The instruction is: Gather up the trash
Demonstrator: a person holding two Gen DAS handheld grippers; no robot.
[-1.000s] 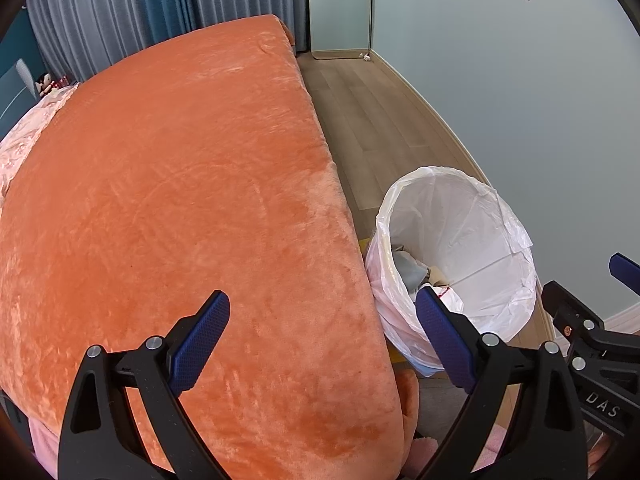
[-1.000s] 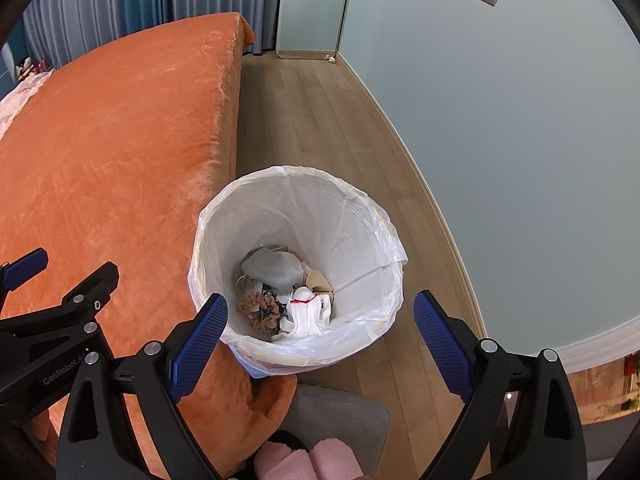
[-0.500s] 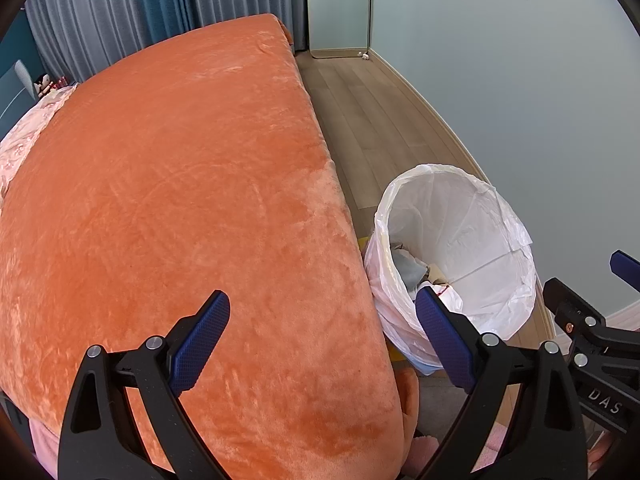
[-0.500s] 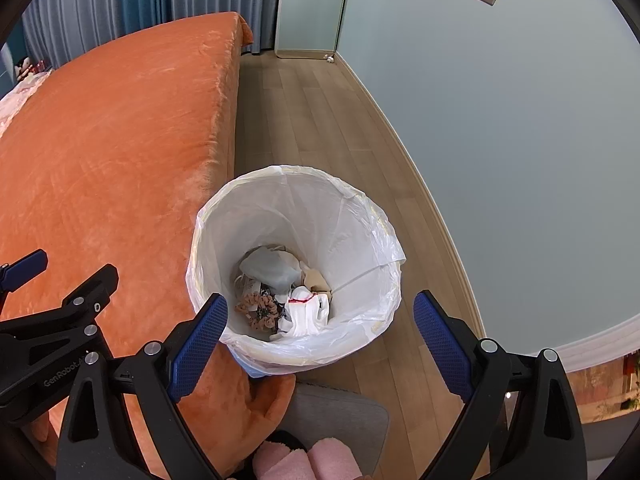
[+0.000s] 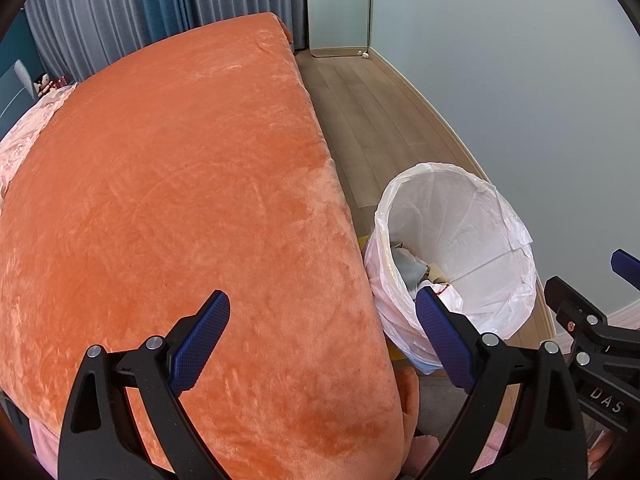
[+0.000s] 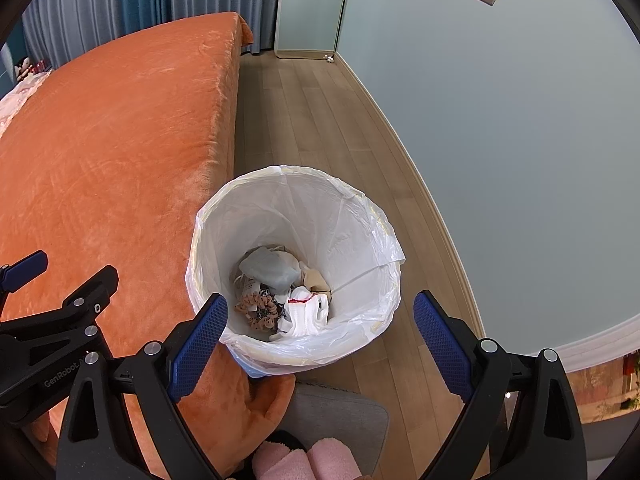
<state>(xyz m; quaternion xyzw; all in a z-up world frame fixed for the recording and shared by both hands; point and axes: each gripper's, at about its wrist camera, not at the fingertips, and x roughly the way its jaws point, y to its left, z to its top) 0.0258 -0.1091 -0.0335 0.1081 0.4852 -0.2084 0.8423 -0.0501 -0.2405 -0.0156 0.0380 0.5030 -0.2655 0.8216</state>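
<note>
A bin lined with a white plastic bag (image 6: pixel 360 236) (image 5: pixel 472 216) stands on the wooden floor against the bed's side. At its bottom lies trash (image 6: pixel 284 292): a grey wad, a brown scrunchie, white crumpled pieces and a beige scrap. My right gripper (image 6: pixel 320 332) hovers above the bin's near rim, open, with nothing between its fingers. My left gripper (image 5: pixel 322 340) is open and empty over the corner of the orange bedspread (image 5: pixel 180 200), left of the bin. Each gripper shows at the edge of the other's view.
The bed (image 6: pixel 112 132) fills the left. A pale blue wall (image 6: pixel 520 120) bounds the right, with a strip of wooden floor (image 6: pixel 316 120) between. A grey mat (image 6: pixel 340 412) and pink fluffy slippers (image 6: pixel 304 460) lie below the bin. Curtains (image 5: pixel 140 8) hang at the back.
Almost nothing has changed: both views have shifted very slightly, and both grippers stay open and empty above the same spots.
</note>
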